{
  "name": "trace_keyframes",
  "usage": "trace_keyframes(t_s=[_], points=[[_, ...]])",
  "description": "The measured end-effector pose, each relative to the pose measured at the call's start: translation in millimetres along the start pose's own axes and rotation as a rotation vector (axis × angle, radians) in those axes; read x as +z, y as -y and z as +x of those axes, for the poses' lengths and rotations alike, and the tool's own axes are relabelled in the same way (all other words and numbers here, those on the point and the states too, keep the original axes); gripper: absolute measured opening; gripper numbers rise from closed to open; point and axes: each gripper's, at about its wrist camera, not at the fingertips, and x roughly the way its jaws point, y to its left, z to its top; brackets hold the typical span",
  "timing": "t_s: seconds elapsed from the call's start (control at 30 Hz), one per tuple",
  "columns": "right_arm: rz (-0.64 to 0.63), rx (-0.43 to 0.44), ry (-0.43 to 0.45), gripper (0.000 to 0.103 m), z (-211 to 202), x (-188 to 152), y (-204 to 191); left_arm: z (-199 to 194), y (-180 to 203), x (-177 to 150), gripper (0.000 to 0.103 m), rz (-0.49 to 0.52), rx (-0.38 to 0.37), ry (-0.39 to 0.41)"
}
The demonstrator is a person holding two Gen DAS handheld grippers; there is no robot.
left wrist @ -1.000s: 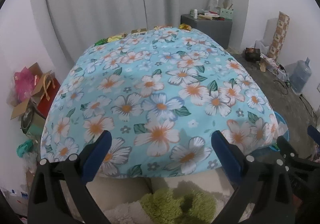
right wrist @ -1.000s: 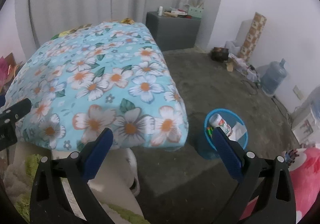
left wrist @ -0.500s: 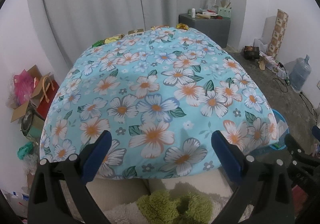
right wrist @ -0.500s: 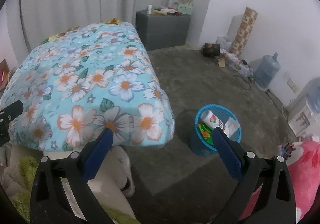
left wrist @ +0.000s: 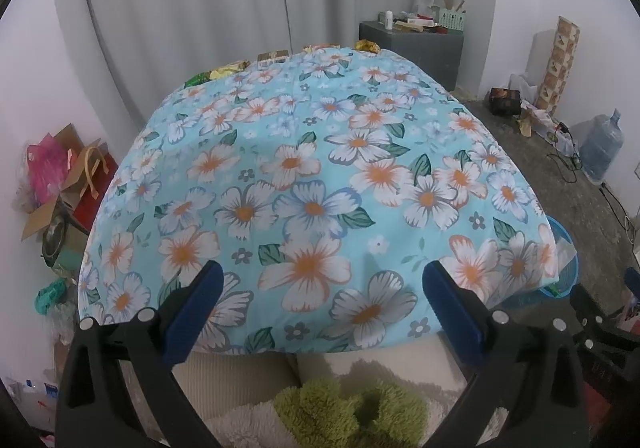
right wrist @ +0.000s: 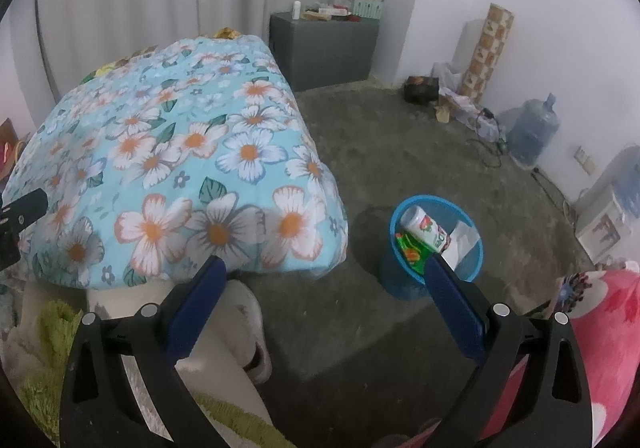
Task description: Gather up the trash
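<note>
Can tilted in blue bin, top toward upper left.

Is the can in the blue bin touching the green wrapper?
Touching. In the right wrist view the can lies tilted inside the bin, its lower side resting on the green wrapper, with no gap between them.

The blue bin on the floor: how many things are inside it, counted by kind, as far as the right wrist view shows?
In the blue bin, as far as visible:
White can or bottle with a printed label: 1
Green wrapper: 1
White paper or tissue: 1
Total: 3 visible; anything beneath them is hidden, partly by a finger of the right hand-held gripper.
</note>
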Motion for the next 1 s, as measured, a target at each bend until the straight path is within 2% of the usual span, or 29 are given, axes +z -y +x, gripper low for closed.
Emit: trace_keyframes(t_s=[0.7,1.0], points=[[0.003,0.001,-0.009,0.095,-0.3,-2.2,0.1,3.1,0.9,-1.8,0.098,0.004,0.01,-0.019],[0.002,0.002,-0.007,0.095,-0.6,-2.2,-0.1,1.7,5.4,-3.4,0.098,0.024,-0.017,-0.023]])
